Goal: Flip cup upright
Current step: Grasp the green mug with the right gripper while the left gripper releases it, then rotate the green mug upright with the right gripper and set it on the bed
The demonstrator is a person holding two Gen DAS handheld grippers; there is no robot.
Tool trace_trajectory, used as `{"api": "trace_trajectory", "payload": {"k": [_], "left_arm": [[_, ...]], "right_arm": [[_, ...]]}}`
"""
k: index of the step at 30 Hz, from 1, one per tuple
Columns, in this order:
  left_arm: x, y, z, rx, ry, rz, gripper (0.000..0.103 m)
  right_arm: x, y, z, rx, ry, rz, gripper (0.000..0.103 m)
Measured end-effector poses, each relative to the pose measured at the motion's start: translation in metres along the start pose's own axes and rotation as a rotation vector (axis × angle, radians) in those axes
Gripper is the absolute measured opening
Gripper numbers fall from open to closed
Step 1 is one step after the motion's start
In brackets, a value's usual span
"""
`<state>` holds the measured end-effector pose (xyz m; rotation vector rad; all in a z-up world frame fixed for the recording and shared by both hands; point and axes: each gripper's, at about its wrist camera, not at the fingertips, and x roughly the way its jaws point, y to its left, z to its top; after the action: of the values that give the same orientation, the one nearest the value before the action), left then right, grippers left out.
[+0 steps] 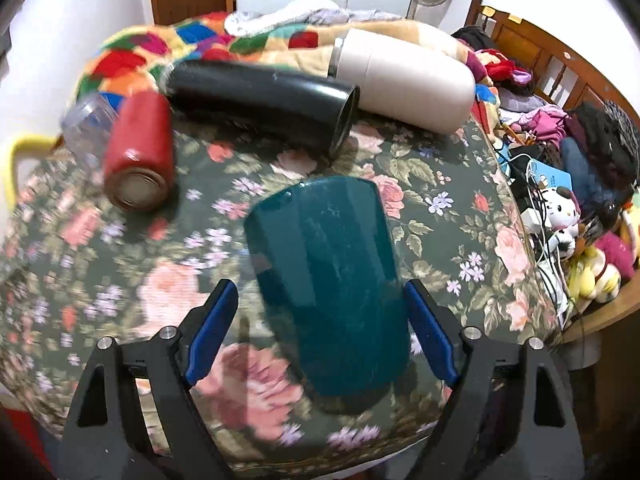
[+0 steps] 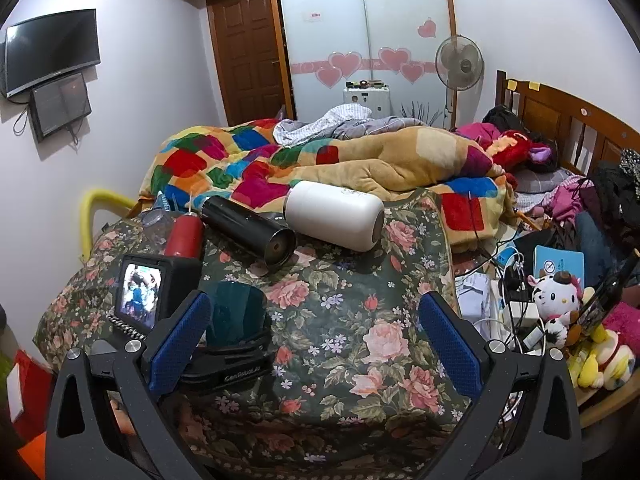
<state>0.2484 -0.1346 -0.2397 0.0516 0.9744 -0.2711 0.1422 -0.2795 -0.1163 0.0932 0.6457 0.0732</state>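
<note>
Cup [image 1: 324,280] is seen between the spread jaws of the left gripper [image 1: 322,332], right pad touching it, near the floral cloth's [image 1: 460,216] front edge. Right gripper [image 2: 316,340] is held apart, nothing between.

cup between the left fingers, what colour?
Dark teal cup, glossy; clearest in the left wrist view.

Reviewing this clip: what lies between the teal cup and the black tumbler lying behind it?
Only bare floral cloth. In the left wrist view nothing sits between the teal cup and the black tumbler; the red bottle lies off to the side.
</note>
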Motion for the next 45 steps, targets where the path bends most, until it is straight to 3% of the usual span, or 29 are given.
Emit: {"api": "trace_trajectory", "payload": {"k": [8,19,23,32,36,39,45], "left_arm": [[-0.075,0.028,-0.008,0.015,-0.176,0.139,0.092],[-0.125,0.097,-0.029,-0.128,-0.284,0.296,0.093],[-0.126,0.111,-0.037,-0.160,-0.285,0.285,0.093],[-0.124,0.109,-0.043,-0.141,-0.283,0.265,0.093],[-0.120,0.107,-0.044,-0.146,-0.274,0.264,0.093],[-0.117,0.105,-0.044,-0.152,-0.263,0.259,0.093],[-0.116,0.098,-0.043,-0.128,-0.257,0.260,0.093]], "right_arm": [[0.019,0.001,-0.001,0.023,0.055,0.028,0.103],[0.076,0.029,-0.006,-0.022,0.193,0.090,0.103],[0.112,0.046,-0.013,-0.031,0.320,0.153,0.094],[0.163,0.060,-0.028,0.008,0.484,0.183,0.093],[0.174,0.063,-0.031,-0.008,0.508,0.176,0.088],[0.178,0.068,-0.032,-0.025,0.525,0.196,0.072],[0.174,0.073,-0.033,-0.061,0.513,0.187,0.070]]}}
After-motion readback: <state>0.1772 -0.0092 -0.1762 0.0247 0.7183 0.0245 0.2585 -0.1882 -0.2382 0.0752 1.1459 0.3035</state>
